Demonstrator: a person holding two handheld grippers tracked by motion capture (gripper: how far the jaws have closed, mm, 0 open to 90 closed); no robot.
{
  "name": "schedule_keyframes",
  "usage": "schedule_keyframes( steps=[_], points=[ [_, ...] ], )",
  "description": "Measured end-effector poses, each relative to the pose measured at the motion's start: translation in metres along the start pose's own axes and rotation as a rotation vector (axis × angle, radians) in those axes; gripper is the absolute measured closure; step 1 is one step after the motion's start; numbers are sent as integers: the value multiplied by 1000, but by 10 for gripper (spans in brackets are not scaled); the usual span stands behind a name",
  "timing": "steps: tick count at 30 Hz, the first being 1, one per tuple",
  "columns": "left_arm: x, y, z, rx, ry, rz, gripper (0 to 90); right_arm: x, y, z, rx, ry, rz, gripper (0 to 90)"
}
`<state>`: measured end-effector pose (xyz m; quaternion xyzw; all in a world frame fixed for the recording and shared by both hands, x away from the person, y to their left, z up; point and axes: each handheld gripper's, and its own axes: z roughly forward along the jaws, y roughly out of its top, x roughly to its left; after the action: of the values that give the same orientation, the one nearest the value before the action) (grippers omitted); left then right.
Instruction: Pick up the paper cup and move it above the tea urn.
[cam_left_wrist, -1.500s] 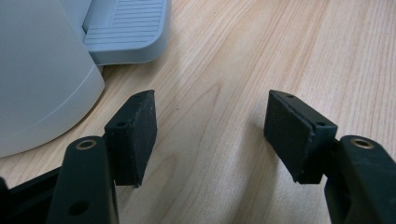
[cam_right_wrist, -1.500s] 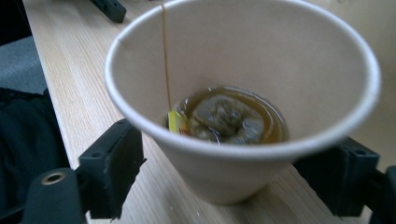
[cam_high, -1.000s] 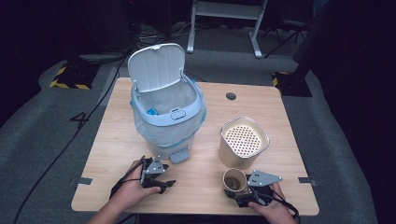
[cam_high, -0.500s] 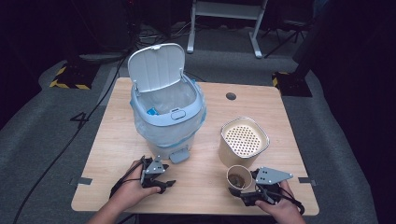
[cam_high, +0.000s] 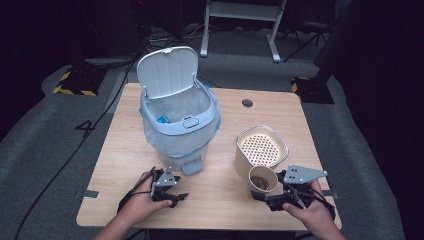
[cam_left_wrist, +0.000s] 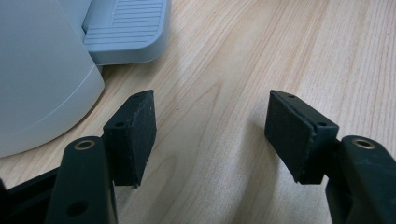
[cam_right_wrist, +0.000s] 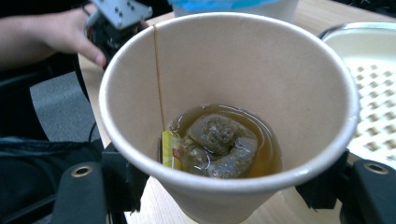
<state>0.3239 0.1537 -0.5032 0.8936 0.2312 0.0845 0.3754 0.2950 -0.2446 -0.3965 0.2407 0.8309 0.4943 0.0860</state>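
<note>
High view: a tabletop (cam_high: 220, 210) with a person's two hands coming in from the near edge.
Right gripper (cam_high: 272, 197): near right; its fingers have just been closing and now pinch a paper cup (cam_high: 263, 178) by its sides.
Paper cup: tilted toward the camera, just near of the strainer bowl (cam_high: 262, 148); in the right gripper view it holds brown tea and a wet tea bag (cam_right_wrist: 219, 144), the string running up the inner wall.
Left gripper (cam_high: 175, 192): near left, low over the tabletop, fingers (cam_left_wrist: 133, 133) spread with only bare wood between them.
Bin (cam_high: 177, 120): far left of centre, lid up, bag-lined, its pedal (cam_left_wrist: 126, 28) just beyond the left gripper.
</note>
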Motion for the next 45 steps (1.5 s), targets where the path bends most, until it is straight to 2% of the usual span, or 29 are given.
schedule_keyframes(
  steps=[10,22,34,39,45],
  points=[
    [0,0,0,2,4,1,341,-15,31,-14,-13,-50,-12,306],
    [0,0,0,2,6,-2,340,-44,60,-18,-30,-105,-38,316],
    [0,0,0,2,6,-2,340,-79,68,-11,-38,-185,-9,316],
    [-1,0,0,2,7,-2,340,-96,66,-2,-20,-210,-2,316],
    [0,0,0,2,5,-6,339,-108,65,4,-21,-232,5,316]
  ],
)
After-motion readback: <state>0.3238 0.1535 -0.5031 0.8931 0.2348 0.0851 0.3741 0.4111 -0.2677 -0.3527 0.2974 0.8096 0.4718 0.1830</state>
